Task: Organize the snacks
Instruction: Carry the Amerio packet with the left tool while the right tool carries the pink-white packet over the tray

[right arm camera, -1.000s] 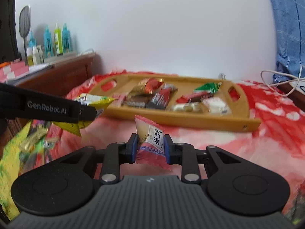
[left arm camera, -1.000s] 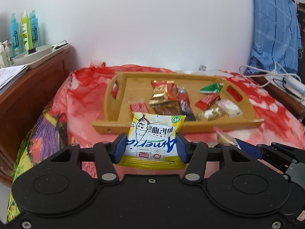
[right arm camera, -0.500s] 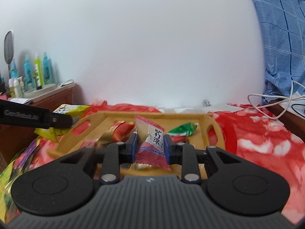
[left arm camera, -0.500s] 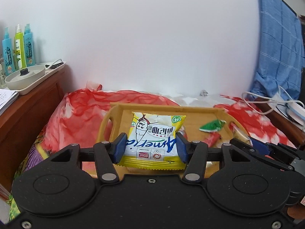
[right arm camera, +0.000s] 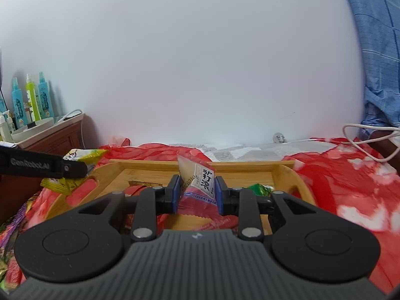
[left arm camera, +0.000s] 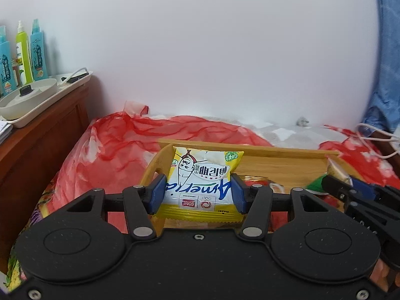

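While clamped, perhaps "America"-lettered yellow packet [left arm camera: 203, 180]

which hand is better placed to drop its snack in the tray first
Right, probably. The right gripper holds its pink packet over the tray floor; the left gripper's yellow packet sits by the tray's left handle.
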`<state>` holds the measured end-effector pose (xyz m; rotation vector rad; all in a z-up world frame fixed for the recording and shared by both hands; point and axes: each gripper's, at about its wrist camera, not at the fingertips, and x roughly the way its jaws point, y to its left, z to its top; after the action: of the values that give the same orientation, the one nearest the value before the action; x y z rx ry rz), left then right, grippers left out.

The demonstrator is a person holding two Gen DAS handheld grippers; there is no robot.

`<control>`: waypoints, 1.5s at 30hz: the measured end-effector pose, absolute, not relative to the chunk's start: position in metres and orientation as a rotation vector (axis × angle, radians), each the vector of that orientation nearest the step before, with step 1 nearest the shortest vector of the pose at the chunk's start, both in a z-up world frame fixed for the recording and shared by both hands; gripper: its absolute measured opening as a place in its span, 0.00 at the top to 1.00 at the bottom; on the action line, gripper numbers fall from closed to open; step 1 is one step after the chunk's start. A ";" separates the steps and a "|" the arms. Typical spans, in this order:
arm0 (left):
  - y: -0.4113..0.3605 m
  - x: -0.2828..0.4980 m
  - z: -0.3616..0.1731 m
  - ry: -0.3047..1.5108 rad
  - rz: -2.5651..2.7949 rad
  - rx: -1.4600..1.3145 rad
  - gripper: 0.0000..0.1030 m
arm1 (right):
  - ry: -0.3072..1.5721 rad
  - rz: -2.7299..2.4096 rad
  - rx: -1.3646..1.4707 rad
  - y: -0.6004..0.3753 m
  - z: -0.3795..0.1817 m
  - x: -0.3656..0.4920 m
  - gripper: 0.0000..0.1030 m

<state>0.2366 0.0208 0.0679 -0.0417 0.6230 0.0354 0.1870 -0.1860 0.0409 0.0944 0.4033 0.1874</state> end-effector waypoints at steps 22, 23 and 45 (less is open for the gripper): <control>0.013 0.270 0.025 0.682 0.060 -0.003 0.50 | 0.499 0.195 0.108 -0.185 0.015 0.220 0.68; 0.013 0.271 0.025 0.683 0.058 -0.002 0.50 | 0.500 0.196 0.106 -0.185 0.014 0.220 0.68; 0.013 0.274 0.016 0.697 0.059 -0.002 0.50 | 0.502 0.207 0.097 -0.182 0.013 0.221 0.68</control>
<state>0.2741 0.0128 0.0161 -0.0022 0.6967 0.0594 0.2208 -0.1817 0.0133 0.0967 0.5017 0.2068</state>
